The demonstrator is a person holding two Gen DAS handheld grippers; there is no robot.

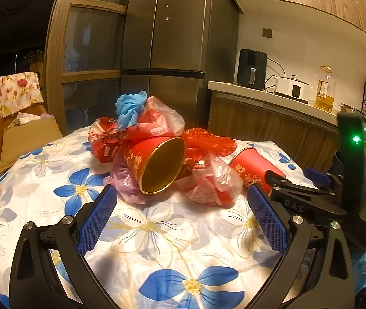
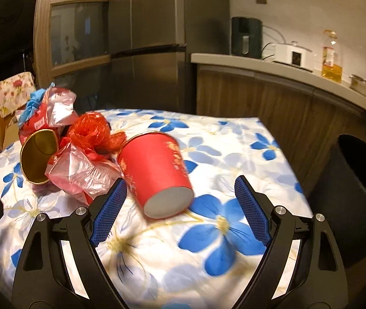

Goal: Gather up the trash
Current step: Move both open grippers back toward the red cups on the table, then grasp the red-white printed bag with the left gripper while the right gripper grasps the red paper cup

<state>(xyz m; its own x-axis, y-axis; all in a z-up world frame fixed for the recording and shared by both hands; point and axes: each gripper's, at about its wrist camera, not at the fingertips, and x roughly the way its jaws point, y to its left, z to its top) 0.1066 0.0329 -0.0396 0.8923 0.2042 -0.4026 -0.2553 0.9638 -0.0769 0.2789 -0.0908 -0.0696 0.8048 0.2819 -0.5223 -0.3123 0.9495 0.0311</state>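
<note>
Left wrist view: the left gripper (image 1: 182,207) has its jaws wide apart with nothing between them, only the flowered tablecloth (image 1: 157,244) showing in the gap. Straight ahead of the jaws, beyond the fingertips, lies the trash heap: a red cup with a gold inside (image 1: 157,164) on its side, mouth turned toward the gap, tangled with pink plastic bags (image 1: 208,177), red wrappers (image 1: 208,141) and a blue crumpled glove (image 1: 130,109) on top at the far side. Outside the right finger, the right gripper (image 1: 288,180) comes in from the side, its tip close by a second red cup (image 1: 252,166) lying down

Right wrist view: the right gripper (image 2: 180,193) also stands open and empty. The second red cup (image 2: 157,170) lies on its side just ahead of the jaws, nearer the left finger than the right, its pale base turned toward the gap and its mouth away. The heap with the gold-lined cup (image 2: 38,159) and the bags (image 2: 82,172) sits outside and beyond the left finger. A dark bin (image 2: 355,206) stands off the table edge, outside the right finger

The step in hand looks like the approach to a first pick; nothing is gripped yet. The right jaws would need to shift toward their left finger's side so the cup's body centres between the pads, then push forward past the base before closing, gently, since a paper cup crushes or rolls. The left would need to advance onto the gold-lined cup's rim or a bag
</note>
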